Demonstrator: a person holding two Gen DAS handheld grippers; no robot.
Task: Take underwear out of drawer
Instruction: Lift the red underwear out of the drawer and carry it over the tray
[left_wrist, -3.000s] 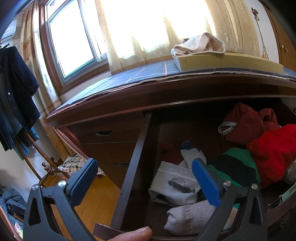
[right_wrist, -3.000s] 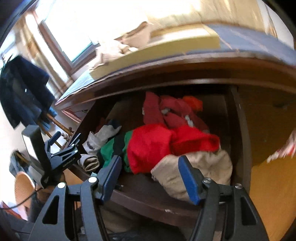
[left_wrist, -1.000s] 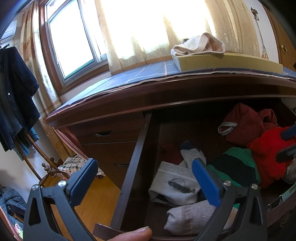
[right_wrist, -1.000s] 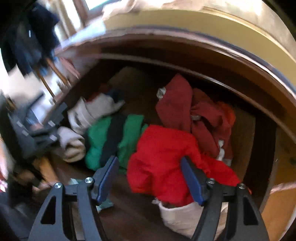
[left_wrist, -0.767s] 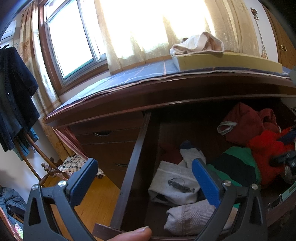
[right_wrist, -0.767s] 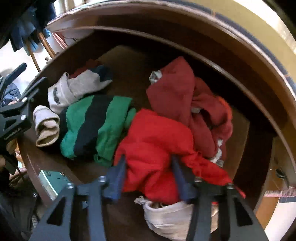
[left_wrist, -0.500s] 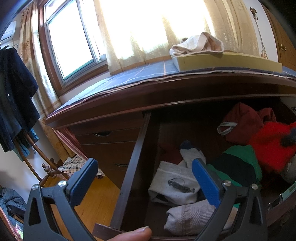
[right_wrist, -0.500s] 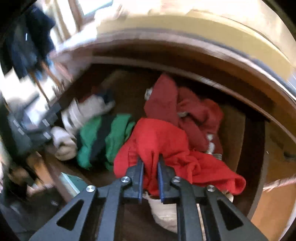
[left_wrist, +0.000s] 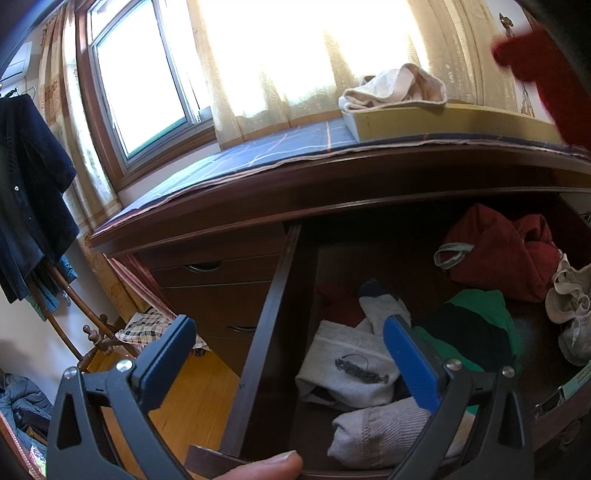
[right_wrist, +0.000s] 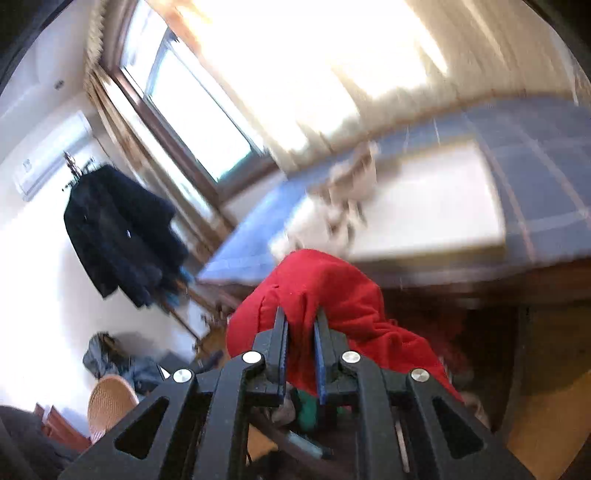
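Note:
My right gripper is shut on the bright red underwear, which hangs from its pads above the open drawer. In the left wrist view the same red underwear shows blurred at the upper right, level with the dresser top. My left gripper stands open over the drawer's left front corner, nothing between its blue pads, and a thumb rests on the drawer front. Inside the drawer lie a dark red garment, a green and black one, white socks and a whitish cloth.
On the dresser top lie a blue checked cloth and a yellow foam pad with a cream garment on it. Left of the dresser are closed drawers, a wooden floor and a dark coat on a rack.
The right gripper closed on the red underwear in the drawer and lifted it up out of the drawer, uncovering the whitish cloth beneath. The left gripper has stayed still.

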